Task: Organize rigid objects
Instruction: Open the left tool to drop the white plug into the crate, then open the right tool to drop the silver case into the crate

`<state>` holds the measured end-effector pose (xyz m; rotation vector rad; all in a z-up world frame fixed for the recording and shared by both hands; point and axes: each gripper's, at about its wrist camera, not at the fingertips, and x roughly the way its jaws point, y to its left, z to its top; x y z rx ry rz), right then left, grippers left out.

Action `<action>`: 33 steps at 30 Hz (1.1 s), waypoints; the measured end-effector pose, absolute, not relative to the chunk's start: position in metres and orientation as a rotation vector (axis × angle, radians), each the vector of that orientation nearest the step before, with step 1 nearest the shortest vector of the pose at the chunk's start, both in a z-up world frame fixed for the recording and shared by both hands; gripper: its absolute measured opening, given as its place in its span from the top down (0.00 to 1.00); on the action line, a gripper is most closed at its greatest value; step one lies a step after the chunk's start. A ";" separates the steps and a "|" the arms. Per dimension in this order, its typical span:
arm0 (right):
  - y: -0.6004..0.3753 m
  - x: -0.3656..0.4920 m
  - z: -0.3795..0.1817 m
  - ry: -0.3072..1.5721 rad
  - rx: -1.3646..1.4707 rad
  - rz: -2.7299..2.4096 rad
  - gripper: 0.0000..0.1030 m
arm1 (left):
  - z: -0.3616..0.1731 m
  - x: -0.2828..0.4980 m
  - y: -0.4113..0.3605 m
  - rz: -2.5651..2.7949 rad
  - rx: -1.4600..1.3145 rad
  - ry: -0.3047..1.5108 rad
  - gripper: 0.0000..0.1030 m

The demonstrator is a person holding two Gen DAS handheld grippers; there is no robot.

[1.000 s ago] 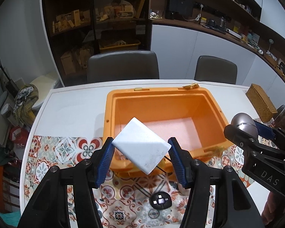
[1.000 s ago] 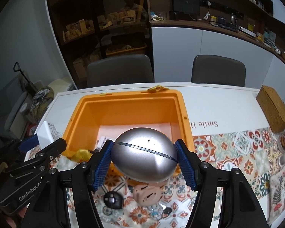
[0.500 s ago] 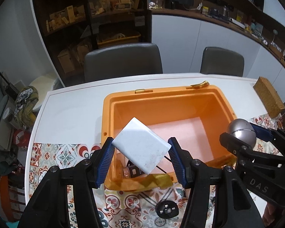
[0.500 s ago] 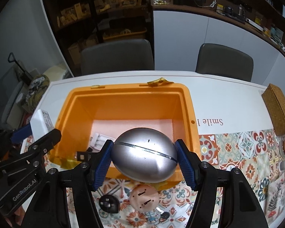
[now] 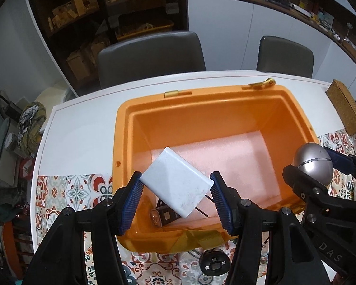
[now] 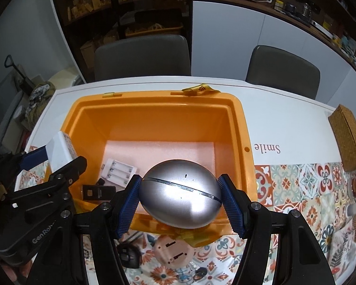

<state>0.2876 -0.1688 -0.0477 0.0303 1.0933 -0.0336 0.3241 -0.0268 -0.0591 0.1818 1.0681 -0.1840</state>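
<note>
Left gripper (image 5: 176,196): jaws clamped on white slab (image 5: 176,185), corner-held above orange bin (image 5: 294,109); may pivot loose. Right gripper (image 6: 180,198): jaws closed on smooth silver egg-shaped case (image 6: 180,196) over bin's near wall; may squirt out.

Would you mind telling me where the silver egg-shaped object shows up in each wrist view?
Left wrist view: the silver egg-shaped object sits at the right edge, clamped in the right gripper.
Right wrist view: it fills the lower centre, between the blue pads.
Shared landmark: the orange bin, just beyond it in both.
</note>
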 end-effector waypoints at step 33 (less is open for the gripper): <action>-0.160 0.283 -0.045 1.060 -0.005 -0.027 0.24 | -0.050 0.297 0.006 -0.038 0.167 1.040 0.20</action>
